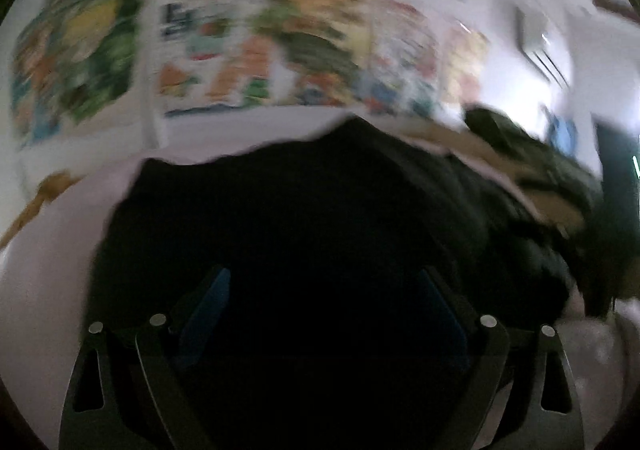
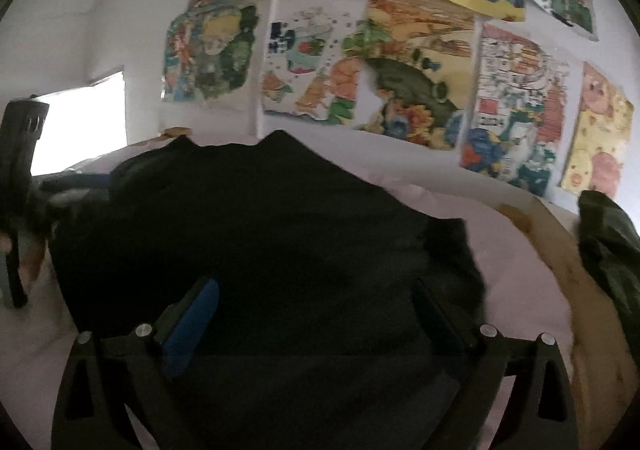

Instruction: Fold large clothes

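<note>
Jaws on both sides stand wide apart with nothing between the blue pads: left gripper (image 1: 324,282) and right gripper (image 2: 316,290) each hover low over the black garment (image 2: 256,234). Garment lies bunched on the pale pink bed (image 2: 516,270), its far edge rumpled; left wrist view is motion-blurred. Coloured children's drawings (image 2: 404,66) cover the white wall behind; a dark green garment (image 2: 612,250) lies at the bed's right end.

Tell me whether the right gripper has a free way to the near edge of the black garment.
Probably yes. The right gripper is open, its fingers spread directly over the black garment on the pink sheet, with nothing visible between them.
</note>
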{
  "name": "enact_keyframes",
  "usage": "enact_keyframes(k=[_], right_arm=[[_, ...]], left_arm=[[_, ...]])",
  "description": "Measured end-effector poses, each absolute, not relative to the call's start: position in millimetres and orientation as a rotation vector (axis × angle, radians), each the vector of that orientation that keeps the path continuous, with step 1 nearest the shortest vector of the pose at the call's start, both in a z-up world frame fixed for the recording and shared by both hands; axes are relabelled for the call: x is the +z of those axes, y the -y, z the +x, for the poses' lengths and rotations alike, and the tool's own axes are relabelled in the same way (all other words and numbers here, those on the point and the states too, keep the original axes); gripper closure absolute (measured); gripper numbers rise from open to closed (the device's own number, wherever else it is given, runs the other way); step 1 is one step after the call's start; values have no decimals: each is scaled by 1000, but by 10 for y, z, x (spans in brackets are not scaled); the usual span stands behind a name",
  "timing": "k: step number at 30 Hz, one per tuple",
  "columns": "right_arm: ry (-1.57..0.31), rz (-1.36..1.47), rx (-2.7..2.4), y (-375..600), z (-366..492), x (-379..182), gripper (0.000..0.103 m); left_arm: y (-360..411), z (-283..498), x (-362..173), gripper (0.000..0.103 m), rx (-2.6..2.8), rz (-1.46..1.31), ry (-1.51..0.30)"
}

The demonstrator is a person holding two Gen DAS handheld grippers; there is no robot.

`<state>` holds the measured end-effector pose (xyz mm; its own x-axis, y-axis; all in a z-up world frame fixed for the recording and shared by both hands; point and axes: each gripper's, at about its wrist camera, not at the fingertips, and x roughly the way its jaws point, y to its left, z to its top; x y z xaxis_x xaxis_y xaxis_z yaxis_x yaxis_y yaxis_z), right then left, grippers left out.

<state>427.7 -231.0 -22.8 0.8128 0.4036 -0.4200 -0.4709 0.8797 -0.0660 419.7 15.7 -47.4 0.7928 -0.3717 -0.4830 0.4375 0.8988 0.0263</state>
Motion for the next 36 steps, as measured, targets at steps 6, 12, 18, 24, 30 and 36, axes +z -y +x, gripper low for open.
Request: enact_keyframes(k=[6,12,18,24,30,36], right_arm=[[-440,-135,489,2134,4568,-310,4],[-504,-48,452,2187,4900,-353,3],[-582,30,436,2260,5227,-418,0],[-596,49,412,2285,5484,-426,0],[-620,51,393,2303,5780,-496,0],[-679,63,406,2317,6071,-645,0]], left_arm=[[71,4407,-536,4,-421,150,-473],[27,4739,-549,4,-341,99,-516],[-74,5011,-543,4,-268,51,-539],[-155,5268,-506,4,-224,-4,-567],[-287,5584,-527,4,-156,-55,-627],[-474,5924,-623,3,-120,-113,-711]])
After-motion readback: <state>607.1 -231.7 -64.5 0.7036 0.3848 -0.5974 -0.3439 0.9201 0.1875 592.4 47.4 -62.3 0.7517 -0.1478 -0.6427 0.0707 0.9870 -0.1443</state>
